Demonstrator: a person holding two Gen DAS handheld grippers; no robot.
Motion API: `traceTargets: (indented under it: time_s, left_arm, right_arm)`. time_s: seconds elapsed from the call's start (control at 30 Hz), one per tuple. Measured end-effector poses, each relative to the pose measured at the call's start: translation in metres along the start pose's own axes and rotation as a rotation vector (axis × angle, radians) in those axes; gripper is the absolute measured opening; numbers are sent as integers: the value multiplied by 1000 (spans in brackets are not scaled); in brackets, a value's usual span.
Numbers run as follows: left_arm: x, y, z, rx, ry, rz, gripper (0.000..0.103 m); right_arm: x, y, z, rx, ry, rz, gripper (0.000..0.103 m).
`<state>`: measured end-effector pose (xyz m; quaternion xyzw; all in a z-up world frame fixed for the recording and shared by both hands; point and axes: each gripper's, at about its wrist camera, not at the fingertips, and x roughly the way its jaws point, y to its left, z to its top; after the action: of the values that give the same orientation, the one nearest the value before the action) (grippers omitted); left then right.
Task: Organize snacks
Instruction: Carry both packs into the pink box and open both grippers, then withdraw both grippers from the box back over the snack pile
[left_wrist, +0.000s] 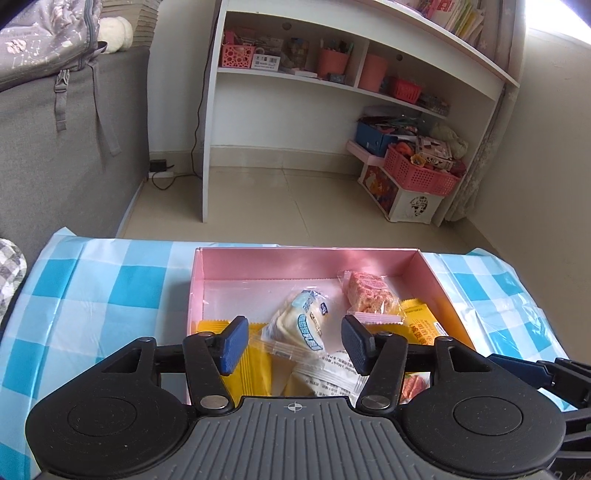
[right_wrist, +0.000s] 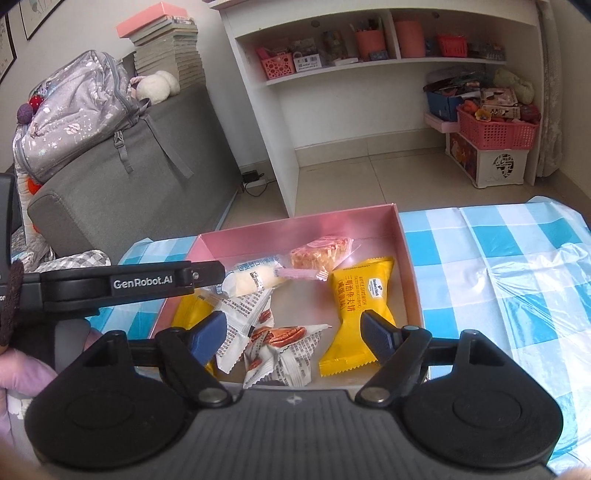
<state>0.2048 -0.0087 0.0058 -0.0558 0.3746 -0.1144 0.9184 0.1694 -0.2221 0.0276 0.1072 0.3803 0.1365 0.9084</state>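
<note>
A pink box (left_wrist: 306, 263) (right_wrist: 409, 266) sits on the blue checked tablecloth and holds several snack packets. Inside are a white cream bun (left_wrist: 303, 320) (right_wrist: 255, 278), a pink rice crisp bar (left_wrist: 369, 293) (right_wrist: 319, 253), yellow wafer packets (left_wrist: 253, 363) (right_wrist: 354, 314) and white pecan packets (right_wrist: 280, 350). My left gripper (left_wrist: 293, 341) is open and empty just above the bun at the box's near side. My right gripper (right_wrist: 293, 334) is open and empty above the pecan packets. The left gripper's body (right_wrist: 122, 284) crosses the right wrist view.
The checked tablecloth (left_wrist: 92, 295) (right_wrist: 498, 258) covers the table, with crinkled clear plastic (right_wrist: 535, 288) at the right. Beyond the table edge stand a grey sofa (right_wrist: 140, 177), a white shelf unit (left_wrist: 332, 85) and pink baskets (left_wrist: 421, 170) on the floor.
</note>
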Motion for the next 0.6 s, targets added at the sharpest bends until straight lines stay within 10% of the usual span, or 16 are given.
traceTargets:
  time_s: [0.6]
  left_arm:
    - [-64,-3,-46,9,57,7,84]
  right_arm:
    - [-35,-12,-12,-64,65,-36,90]
